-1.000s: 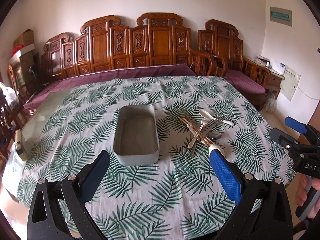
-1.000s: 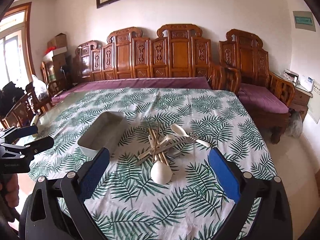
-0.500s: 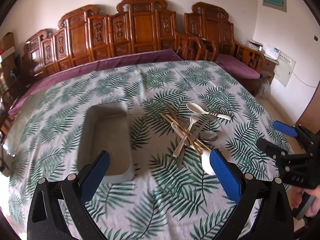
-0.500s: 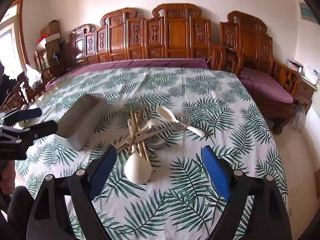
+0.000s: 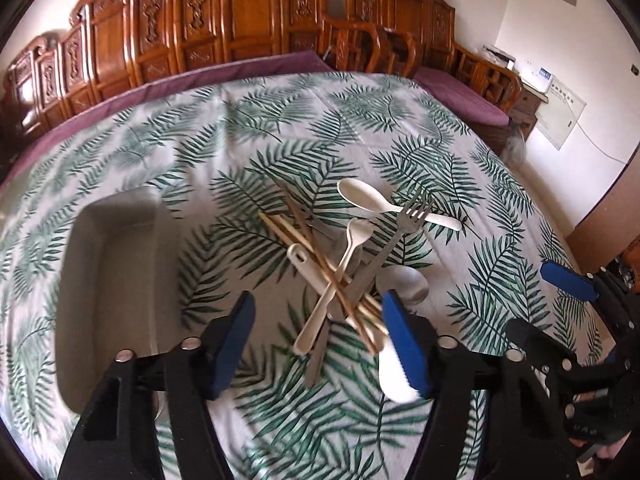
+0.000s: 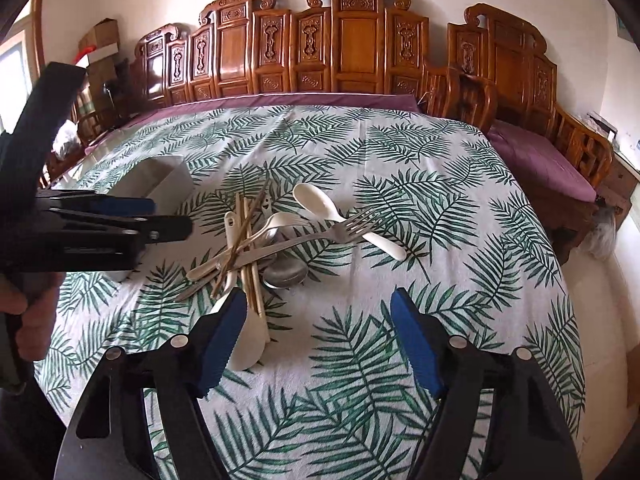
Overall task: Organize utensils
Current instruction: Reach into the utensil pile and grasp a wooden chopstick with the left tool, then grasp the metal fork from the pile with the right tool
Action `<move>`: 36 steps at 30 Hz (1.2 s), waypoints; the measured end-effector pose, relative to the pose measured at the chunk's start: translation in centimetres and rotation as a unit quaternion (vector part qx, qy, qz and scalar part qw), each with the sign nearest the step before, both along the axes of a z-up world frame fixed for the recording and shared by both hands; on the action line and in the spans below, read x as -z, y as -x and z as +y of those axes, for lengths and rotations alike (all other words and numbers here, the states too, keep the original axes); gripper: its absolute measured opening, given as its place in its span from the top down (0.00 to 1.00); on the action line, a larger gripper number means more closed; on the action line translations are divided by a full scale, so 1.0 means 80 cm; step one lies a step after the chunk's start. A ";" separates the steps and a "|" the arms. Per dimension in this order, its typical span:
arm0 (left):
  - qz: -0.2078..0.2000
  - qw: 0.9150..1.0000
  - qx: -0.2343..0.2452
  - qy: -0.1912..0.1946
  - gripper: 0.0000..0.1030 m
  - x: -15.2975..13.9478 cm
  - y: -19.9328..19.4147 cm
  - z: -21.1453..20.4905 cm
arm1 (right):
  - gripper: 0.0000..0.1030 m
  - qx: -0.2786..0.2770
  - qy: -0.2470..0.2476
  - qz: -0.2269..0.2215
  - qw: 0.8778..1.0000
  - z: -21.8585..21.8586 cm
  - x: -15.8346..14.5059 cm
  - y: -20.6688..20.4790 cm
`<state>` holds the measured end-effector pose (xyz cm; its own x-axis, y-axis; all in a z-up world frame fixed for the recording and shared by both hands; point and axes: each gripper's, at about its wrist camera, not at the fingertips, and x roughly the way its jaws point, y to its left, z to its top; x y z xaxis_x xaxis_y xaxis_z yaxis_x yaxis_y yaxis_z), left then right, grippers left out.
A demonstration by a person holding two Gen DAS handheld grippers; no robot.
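A pile of utensils lies mid-table: wooden chopsticks (image 5: 320, 256), a small cream spoon (image 5: 340, 264), a metal fork (image 5: 408, 216), a larger cream spoon (image 5: 360, 196), a metal spoon (image 5: 404, 284) and a cream scoop (image 6: 250, 344). A grey tray (image 5: 112, 280) stands left of the pile. My left gripper (image 5: 320, 344) hovers over the pile's near end with its jaws closing. The small spoon's handle lies between its pads, untouched. My right gripper (image 6: 320, 340) is low over the cloth right of the scoop, jaws closing on nothing. Each gripper shows in the other's view: the right gripper (image 5: 556, 312) and the left gripper (image 6: 168, 220).
The table wears a white cloth with green leaves (image 6: 400, 160). Carved wooden benches with purple cushions (image 6: 340, 48) line its far and right sides. Bare cloth lies right of the pile. A hand (image 6: 32, 312) holds the left gripper's handle.
Both grippers have come down and forward toward the pile, which now looms larger. Both pairs of jaws have narrowed, the left one more.
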<state>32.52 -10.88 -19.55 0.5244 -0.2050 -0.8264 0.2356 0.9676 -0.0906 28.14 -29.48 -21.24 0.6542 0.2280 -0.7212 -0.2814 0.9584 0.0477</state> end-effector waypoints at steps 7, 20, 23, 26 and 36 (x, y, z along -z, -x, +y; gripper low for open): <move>0.050 0.999 -0.008 0.019 0.71 0.036 -0.042 -0.006 | 0.26 0.007 -0.004 0.007 1.000 -0.011 0.006 -0.006; 0.092 0.995 -0.021 0.022 0.88 0.069 -0.077 -0.012 | 0.26 0.013 -0.005 0.005 1.000 -0.018 0.004 -0.008; 0.093 0.995 -0.026 0.015 0.93 0.071 -0.081 -0.011 | 0.26 0.013 -0.005 0.005 1.000 -0.019 0.004 -0.008; 0.095 0.995 -0.026 -0.007 0.95 0.076 -0.084 -0.014 | 0.26 0.013 -0.004 0.005 1.000 -0.018 0.005 -0.008; 0.071 0.997 -0.024 0.011 0.96 0.056 -0.065 0.003 | 0.26 0.012 0.007 0.013 1.000 -0.018 0.017 -0.010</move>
